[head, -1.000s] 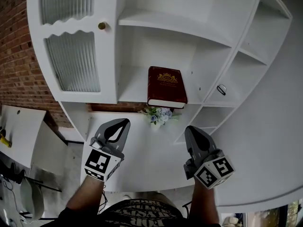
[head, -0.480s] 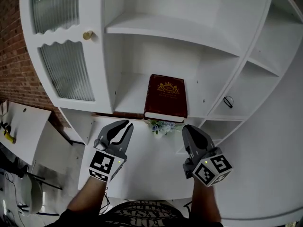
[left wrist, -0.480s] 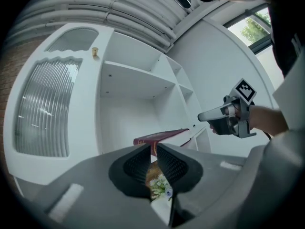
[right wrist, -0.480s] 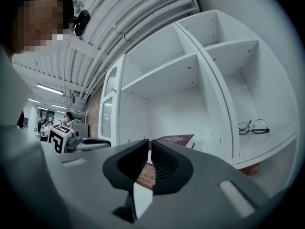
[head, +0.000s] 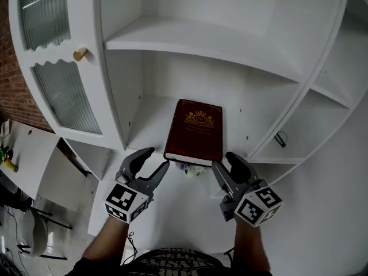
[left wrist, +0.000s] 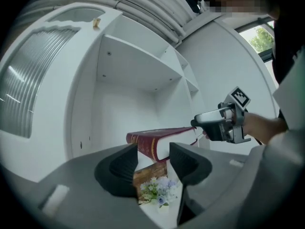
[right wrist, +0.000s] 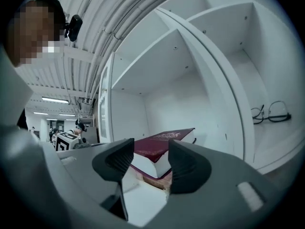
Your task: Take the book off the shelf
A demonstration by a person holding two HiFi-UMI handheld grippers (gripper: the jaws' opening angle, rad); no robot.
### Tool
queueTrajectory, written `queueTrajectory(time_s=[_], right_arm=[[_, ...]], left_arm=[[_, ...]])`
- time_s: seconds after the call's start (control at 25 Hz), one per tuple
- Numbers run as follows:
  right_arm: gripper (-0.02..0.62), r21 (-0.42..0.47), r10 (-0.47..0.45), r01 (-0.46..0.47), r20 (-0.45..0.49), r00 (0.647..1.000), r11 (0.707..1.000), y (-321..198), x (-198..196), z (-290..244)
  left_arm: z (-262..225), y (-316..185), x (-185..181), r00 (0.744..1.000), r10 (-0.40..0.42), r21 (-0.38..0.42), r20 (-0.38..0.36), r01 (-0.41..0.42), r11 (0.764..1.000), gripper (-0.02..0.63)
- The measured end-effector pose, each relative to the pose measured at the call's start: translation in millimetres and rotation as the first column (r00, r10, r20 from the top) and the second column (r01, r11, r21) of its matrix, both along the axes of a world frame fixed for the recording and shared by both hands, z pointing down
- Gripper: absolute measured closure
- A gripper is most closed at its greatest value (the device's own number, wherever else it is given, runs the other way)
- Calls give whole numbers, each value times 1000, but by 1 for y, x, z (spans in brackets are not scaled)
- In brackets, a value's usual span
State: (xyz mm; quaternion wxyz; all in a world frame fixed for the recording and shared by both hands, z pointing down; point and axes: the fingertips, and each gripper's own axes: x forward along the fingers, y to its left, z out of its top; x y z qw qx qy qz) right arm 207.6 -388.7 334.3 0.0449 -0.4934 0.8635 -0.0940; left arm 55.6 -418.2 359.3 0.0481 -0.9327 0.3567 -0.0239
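On the middle shelf (head: 144, 117) of a white cabinet, a dark red book (head: 194, 132) lies flat. I'm still approaching: left gripper (head: 158, 157) and right gripper (head: 223, 160) flank its near corners, jaws apart, the right's just opening, gripping nothing. Next I must close on it. A flower posy (head: 192, 168) sits beneath; spectacles (head: 280, 138) lie well apart.

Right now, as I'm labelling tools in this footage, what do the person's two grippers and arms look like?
The left gripper and right gripper match: grey bodies, two curved dark-padded jaws, and a cube of black-and-white square markers at the rear. The forearms are sleeveless; a dark patterned garment shows below.
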Motion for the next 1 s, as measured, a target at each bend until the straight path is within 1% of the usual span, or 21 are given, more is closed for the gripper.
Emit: queueTrajectory(time_s=[0.08,0.16,0.2,0.32,0.48,0.6,0.68,0.8,0.92,1.0], right_arm=[[325,-25,-36,36,26,999,999,-7,-2,2],[308,-42,-63,66,68,996,997,-12,-2,2],[304,-48,-71,75,86,994,996,-15,-2,2],[290,-70,-86,93,105,991,993,-24,0,6],[256,-103,-90,102,115,989,989,-31,0,12],[244,-138,-89,106,124,988,985,-36,-2,20],[242,-149,-106,130,156,982,980,-38,-5,23],[264,-144,-118,144,174,978,979,-35,-11,23],[264,-133,-120,144,175,977,981,-27,-12,21],[261,-127,-129,159,213,969,979,-20,-12,19]], left_arm=[[0,-1,8,999,30,-14,-12,-30,999,383],[1,-3,17,998,62,-34,-21,-63,997,341],[2,-5,19,998,65,-36,-16,-65,997,327],[7,-12,21,998,55,-29,31,-54,998,311],[20,-15,33,991,108,-71,80,-103,992,278],[22,-16,39,990,111,-75,92,-104,992,275],[22,-19,42,991,105,-79,84,-98,992,275],[22,-19,44,993,96,-88,67,-90,992,276],[22,-12,43,994,95,-86,57,-90,992,276],[22,-4,41,994,95,-94,52,-90,992,279]])
